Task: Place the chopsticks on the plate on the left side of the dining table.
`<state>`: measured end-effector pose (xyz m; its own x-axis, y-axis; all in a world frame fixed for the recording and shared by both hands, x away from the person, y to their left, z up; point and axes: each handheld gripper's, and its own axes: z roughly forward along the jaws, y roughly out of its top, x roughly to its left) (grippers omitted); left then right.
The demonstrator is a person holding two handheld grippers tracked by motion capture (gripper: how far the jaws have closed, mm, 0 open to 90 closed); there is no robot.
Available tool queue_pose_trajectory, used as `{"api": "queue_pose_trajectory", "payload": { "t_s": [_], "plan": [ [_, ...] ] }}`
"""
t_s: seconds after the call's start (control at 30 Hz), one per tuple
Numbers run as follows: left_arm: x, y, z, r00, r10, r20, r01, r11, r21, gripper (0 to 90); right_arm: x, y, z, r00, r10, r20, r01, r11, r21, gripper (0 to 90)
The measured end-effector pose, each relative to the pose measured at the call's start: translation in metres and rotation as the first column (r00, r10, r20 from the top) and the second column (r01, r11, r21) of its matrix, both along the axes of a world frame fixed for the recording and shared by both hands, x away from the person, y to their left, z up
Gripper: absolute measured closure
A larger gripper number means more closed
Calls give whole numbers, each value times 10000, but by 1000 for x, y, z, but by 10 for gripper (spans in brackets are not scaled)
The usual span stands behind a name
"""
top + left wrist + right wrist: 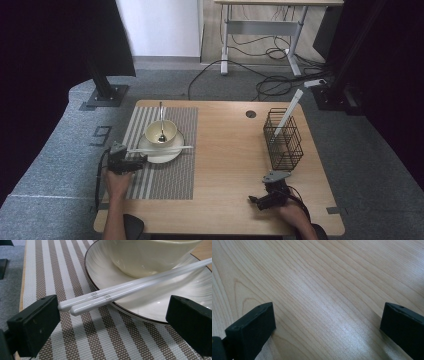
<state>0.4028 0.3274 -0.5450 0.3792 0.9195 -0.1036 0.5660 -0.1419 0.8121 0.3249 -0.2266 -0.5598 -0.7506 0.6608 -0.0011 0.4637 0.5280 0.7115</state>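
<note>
Two white plastic chopsticks lie side by side across the near rim of a round cream-white ceramic plate, their blunt ends sticking out over a brown-and-white striped woven placemat. The left gripper sits low on the mat with its black fingers spread wide, one on each side of those ends and touching neither; the chopsticks rest on the plate and are held by nothing. In the high view the same left gripper lies at the mat's left edge, just beside the plate, with the pair of chopsticks running across the plate's near part toward the right. On the plate stands a pale cream ceramic bowl, and a metal spoon leans in it with the handle pointing away from the person. The right gripper rests well apart, near the right front of the light wooden bench, in the person's right hand; its own view shows its black fingers wide open over bare wood grain (nothing lies between them). Behind it, toward the bench's right edge, stands a black wire basket with a long white stick-like utensil leaning out of its top. The person's left hand grips the left gripper from behind, over the near part of the mat.
</note>
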Motion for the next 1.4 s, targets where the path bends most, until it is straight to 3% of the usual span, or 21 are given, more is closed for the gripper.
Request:
{"api": "queue_pose_trajectory", "payload": {
  "t_s": [0.77, 1.4],
  "plan": [
    [2, -5, -1, 9996, -252, -94, 252, 9996, 80, 0, 0, 0, 0, 10000, -1, 0, 1, 10000, -1, 0],
    [0, -2, 1, 9999, -137, 31, 137, 9999, 65, 0, 0, 0, 0, 10000, -2, 0, 2, 10000, 0, 0]
  ]
}}
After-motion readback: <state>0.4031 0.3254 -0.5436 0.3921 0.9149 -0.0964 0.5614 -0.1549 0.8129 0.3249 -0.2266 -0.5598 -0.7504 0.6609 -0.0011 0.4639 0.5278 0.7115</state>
